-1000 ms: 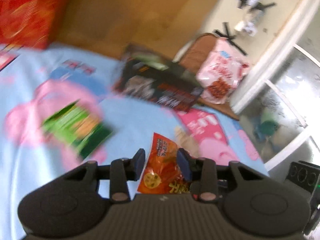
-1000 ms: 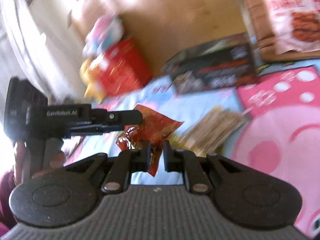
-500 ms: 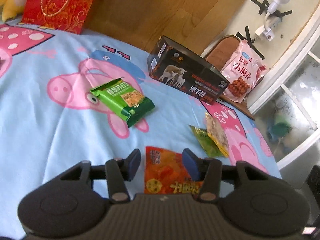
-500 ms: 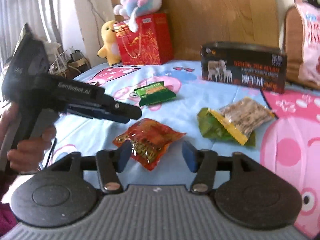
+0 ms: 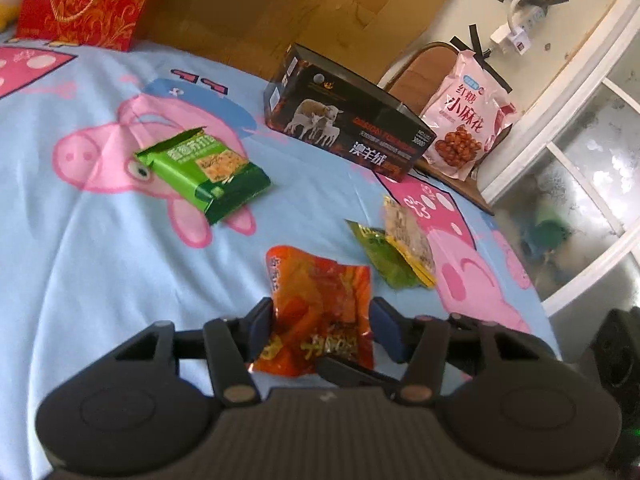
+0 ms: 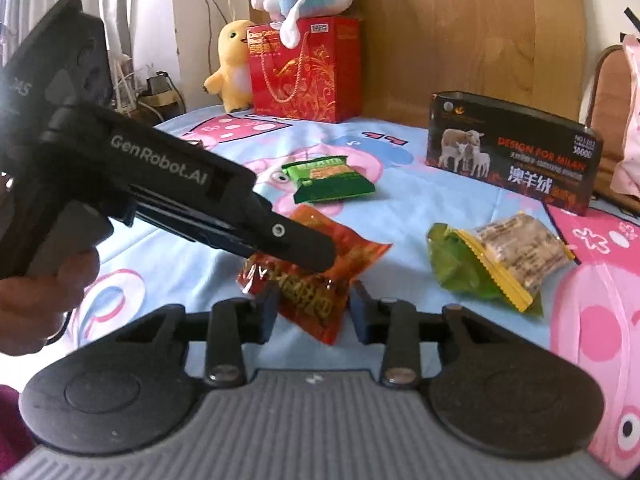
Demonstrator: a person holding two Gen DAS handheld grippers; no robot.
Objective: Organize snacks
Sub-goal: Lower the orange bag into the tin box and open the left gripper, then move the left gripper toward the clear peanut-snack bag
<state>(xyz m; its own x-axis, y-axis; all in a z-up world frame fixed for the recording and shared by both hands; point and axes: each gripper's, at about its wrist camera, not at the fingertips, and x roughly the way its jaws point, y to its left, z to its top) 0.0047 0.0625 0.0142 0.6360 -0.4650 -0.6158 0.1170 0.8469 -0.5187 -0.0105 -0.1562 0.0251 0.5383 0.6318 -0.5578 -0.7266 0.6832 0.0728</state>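
1. Packet of orange-red crinkly foil lies on the blue cartoon-pig bedsheet, in the near middle, between the fingers of both tools. Its near end is cut off behind the left tool's body in the left view. In the right view the left tool's finger covers its far left part. The print on it is too blurred to read.
2. Left gripper is spread, its jaws having just been opening. The packet lies between the blue pads, which stand just beside its two long edges. I see no squeeze in the foil.
3. Right gripper is partly spread, its jaws having just been closing. One corner of the packet lies between its pads. The left pad is at the foil's edge and the other stands a little apart.
4. A hand holds the left tool's grip, cut off at the frame edge.
5. Just to the right lie two soft pouches, a clear one with yellow edging overlapping a green one.
6. Farther back a flat green biscuit pack rests on a pink pig.
7. Beyond stand a black rectangular box with sheep printed on it, a pink glossy bag half behind it, and a red gift bag with rope handles.
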